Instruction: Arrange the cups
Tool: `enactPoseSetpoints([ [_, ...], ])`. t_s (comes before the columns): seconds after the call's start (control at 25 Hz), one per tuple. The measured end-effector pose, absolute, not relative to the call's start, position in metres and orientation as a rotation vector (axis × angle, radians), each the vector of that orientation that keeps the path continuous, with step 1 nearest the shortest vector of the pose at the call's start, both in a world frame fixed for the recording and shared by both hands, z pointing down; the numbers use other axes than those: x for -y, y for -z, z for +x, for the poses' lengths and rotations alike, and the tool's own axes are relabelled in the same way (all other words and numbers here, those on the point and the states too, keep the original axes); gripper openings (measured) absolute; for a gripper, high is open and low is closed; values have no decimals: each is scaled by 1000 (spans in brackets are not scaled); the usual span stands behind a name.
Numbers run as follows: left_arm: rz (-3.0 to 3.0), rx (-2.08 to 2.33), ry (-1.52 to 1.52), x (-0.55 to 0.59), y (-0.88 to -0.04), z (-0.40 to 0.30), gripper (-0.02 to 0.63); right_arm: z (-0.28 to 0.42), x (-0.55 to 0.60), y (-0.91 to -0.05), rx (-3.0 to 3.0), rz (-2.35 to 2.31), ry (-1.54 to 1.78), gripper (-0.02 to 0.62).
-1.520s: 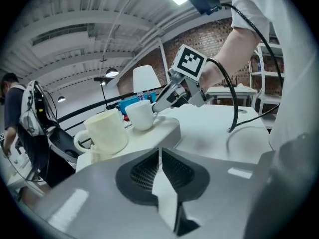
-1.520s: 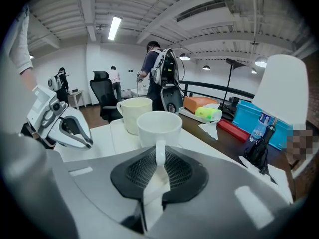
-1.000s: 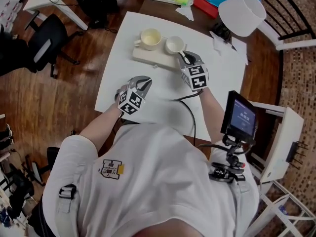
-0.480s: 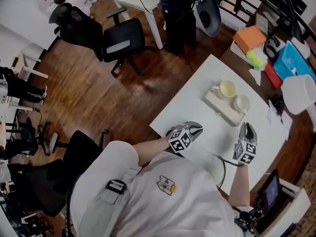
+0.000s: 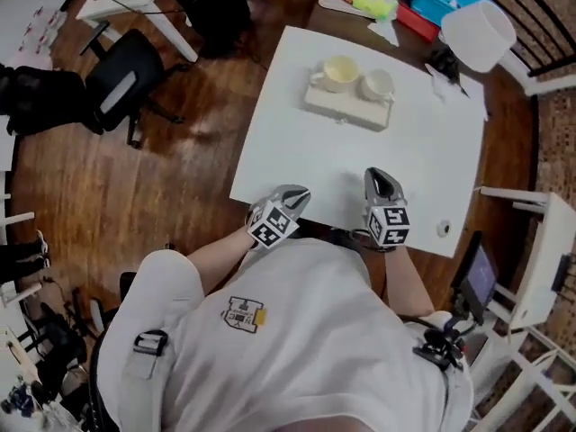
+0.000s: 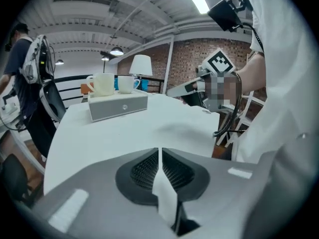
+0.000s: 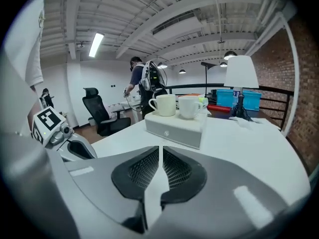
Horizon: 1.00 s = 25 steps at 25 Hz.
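Both grippers are back off the cups versus a second ago. We had the right gripper (image 5: 379, 175) right beside the white cup (image 5: 378, 84) then. It's now over the near edge of the bench (image 5: 306, 151), with the left gripper (image 5: 299, 191) just to its left.

Bench: white, square top, on a wood floor. Its middle is bare.

Lamp shade (image 5: 477, 34): white, at the far right corner.

Box (image 5: 344, 115): pale, low and oblong. It sits toward the far side of the bench, well apart from both grippers.

Cream cup (image 5: 340, 72): upright on the left end of the box, handle pointing left.

White cup: upright on the right end of the box, just beside the cream one. We can't tell whether they touch.

Left gripper: its fingers (image 6: 142, 171) are together with only a hairline slit, nothing between them. It points across the bench, and its own view has the box and both cups far left.

Right gripper: its fingers (image 7: 142, 171) are closing and almost together, also empty. The box and cups are straight ahead in its view. The left gripper's marker cube shows at that view's left edge.
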State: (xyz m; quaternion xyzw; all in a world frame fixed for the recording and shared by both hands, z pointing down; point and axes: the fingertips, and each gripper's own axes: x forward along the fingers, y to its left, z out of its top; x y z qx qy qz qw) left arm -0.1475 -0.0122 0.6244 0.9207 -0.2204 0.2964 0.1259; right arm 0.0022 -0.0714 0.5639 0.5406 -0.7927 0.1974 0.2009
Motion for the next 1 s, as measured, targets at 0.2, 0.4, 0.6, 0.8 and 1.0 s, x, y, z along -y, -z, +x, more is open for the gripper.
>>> enactPoseSetpoints([
  [0.2, 2690, 588, -870, -8, -626, -117, 21, 5, 28, -571, 2212, 1502, -562, 14],
  [0.4, 2665, 661, -853, -20, -617, -99, 21, 6, -4, -576, 2239, 1432, -523, 0],
  [0.6, 2646, 706, -850, -51, -614, -82, 21, 14, -35, -576, 2281, 1392, -504, 0],
  [0.8, 2627, 734, -869, -90, -613, -81, 21, 15, -69, -577, 2310, 1366, -512, 0],
  [1.0, 2610, 786, -853, -104, -613, -81, 21, 18, -89, -584, 2320, 1345, -503, 0],
])
